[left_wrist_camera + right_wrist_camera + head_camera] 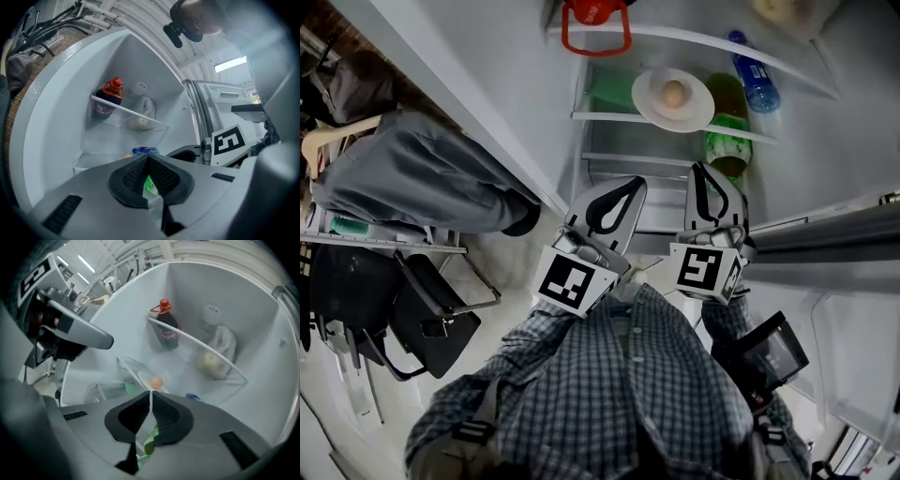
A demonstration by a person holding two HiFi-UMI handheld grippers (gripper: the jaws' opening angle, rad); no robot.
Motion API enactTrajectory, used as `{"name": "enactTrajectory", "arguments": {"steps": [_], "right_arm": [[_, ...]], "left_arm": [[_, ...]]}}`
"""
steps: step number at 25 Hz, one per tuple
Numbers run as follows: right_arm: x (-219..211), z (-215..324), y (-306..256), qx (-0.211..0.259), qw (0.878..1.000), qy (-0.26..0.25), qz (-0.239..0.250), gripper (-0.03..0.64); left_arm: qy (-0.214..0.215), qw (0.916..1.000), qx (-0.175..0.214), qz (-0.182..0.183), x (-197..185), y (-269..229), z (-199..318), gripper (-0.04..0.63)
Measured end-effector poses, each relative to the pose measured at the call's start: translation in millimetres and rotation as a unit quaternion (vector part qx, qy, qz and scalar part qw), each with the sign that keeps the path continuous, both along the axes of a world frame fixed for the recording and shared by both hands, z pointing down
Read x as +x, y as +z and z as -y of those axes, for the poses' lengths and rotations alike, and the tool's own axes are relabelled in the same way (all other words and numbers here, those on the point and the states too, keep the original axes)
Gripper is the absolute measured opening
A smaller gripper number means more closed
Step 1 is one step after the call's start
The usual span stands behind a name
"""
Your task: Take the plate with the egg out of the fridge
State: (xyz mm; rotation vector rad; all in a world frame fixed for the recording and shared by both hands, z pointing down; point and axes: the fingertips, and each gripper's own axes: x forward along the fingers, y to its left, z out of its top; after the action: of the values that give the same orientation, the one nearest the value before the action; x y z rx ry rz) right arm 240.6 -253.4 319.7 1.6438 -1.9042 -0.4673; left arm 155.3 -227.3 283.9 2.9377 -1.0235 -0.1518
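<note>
Fridge [525, 94] open, viewed steeply from above. Plate [652, 98] flat on a glass shelf [600, 116] midway up the compartment, egg [673, 93] near the plate's centre. Green bottle [727, 131] just beside the plate's right edge; blue bottle [756, 80] further back and to the right. Dark bottle [594, 23] with red cap and red handle on the shelf above, close to the left wall. Left gripper [630, 187] and right gripper [699, 173] side by side in front of the open fridge, both aimed in towards the shelves. Tips below the plate in the head view, apart from it, touching nothing. In the left gripper view, jaws fully together, pads meeting at the tip, nothing clamped; only a strip of green label visible through the hollow behind the pads. In the right gripper view, jaws likewise closed down to a hairline seam, nothing between the pads; plate and egg straight ahead just past the tip, untouched. Same view: pale bag [216, 352] with something round inside, on the upper shelf to the right of the dark bottle. Checked shirt [619, 375] along the bottom of the head view. Black bag [431, 323] on the floor at left, grey garment [403, 173] draped over a chair beyond it.
</note>
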Motion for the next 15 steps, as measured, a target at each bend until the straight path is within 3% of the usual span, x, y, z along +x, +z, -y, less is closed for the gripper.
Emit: {"name": "enactTrajectory", "arguments": {"steps": [4,8,15], "right_arm": [[2,17,3,0.004,0.997,-0.015,-0.08,0.008],[-1,34,3,0.004,0.991,-0.027,-0.127,0.039],[-7,59,22,-0.007,0.965,-0.063,-0.253,0.08]], "left_arm": [[-0.02,0.9998,-0.006,-0.003,3,1,2,0.006],[-0.035,0.9994,-0.004,-0.002,-3,3,6,0.006],[-0.063,0.9979,-0.013,0.002,-10,7,9,0.006]]}}
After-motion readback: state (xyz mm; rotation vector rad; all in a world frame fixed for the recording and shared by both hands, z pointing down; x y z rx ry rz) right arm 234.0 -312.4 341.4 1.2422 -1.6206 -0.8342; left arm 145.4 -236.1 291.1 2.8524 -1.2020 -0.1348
